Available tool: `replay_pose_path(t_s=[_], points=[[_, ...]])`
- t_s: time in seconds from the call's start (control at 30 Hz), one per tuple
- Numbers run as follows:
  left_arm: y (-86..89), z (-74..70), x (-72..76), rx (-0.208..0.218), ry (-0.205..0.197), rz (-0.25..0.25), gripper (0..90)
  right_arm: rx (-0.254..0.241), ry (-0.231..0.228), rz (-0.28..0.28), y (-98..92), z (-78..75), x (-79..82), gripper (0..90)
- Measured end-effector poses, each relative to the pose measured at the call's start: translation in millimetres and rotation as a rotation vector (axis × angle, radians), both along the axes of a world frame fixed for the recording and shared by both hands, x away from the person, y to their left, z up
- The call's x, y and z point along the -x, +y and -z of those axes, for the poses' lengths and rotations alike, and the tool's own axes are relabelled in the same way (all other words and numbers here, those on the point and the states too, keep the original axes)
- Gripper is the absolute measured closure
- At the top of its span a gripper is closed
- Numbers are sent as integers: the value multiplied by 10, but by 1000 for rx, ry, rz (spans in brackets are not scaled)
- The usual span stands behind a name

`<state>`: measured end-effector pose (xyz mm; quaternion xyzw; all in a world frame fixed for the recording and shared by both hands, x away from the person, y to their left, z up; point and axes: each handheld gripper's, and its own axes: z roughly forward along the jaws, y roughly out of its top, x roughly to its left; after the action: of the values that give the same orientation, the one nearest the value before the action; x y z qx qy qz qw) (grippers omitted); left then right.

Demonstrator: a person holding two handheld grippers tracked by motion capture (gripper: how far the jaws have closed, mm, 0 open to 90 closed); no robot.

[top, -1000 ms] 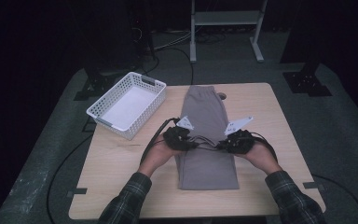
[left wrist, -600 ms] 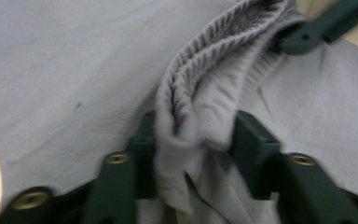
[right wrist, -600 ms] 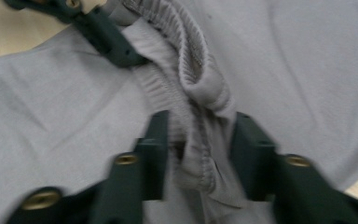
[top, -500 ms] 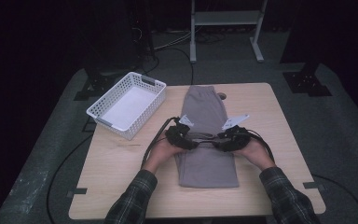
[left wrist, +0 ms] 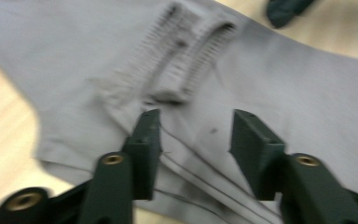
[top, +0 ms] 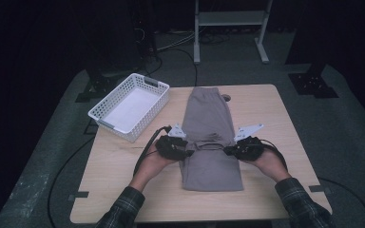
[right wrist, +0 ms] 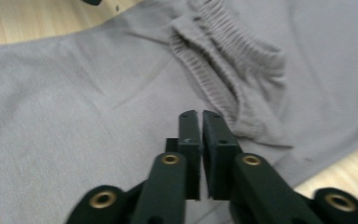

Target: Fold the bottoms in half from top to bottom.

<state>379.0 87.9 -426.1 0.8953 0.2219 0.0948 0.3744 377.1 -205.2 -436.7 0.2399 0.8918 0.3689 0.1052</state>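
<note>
Currently, on the table:

- Grey trousers (top: 211, 137): lying folded lengthwise along the middle of the wooden table (top: 275, 118), elastic waistband (right wrist: 223, 70) doubled back across the cloth between the two grippers.
- Left gripper (top: 186, 153): resting at the trousers' left edge; its jaws are standing apart after closing somewhat just now, pads (left wrist: 145, 144) sitting over a folded hem without pinching it.
- Right gripper (top: 226, 151): resting at the trousers' right edge; its jaws have just been clamping together and are now meeting, tips low over the cloth; whether any fabric is caught between them cannot be told.
- White basket (top: 105, 109): sitting at the table's far left corner, well apart from the trousers.
</note>
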Motion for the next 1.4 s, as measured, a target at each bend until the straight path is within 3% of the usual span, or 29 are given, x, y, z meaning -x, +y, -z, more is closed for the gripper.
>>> replay_pose_path(t_s=[0.17, 0.37, 0.67, 0.9, 1.13, 1.17, 1.4], points=[[-89, 149, 126, 0, 33, 46, 697, 27, 42, -22, 152, 111, -75, 894], [-161, 241, 150, -23, 53, 62, 685, 63, 55, -38, 371, 207, -203, 894], [-189, 264, 164, -25, 54, 79, 659, 50, 55, 29, 454, 243, -540, 893], [-208, 318, 155, -48, 64, 87, 653, 21, -1, 123, 445, 78, -806, 893], [-182, 284, 154, -34, 50, 79, 643, -2, -39, 132, 378, -60, -778, 834], [-163, 248, 153, -14, 44, 65, 638, -16, -43, 123, 333, -89, -719, 808], [-215, 198, 38, 14, 27, 46, 624, -36, -68, 114, 200, -96, -530, 767]])
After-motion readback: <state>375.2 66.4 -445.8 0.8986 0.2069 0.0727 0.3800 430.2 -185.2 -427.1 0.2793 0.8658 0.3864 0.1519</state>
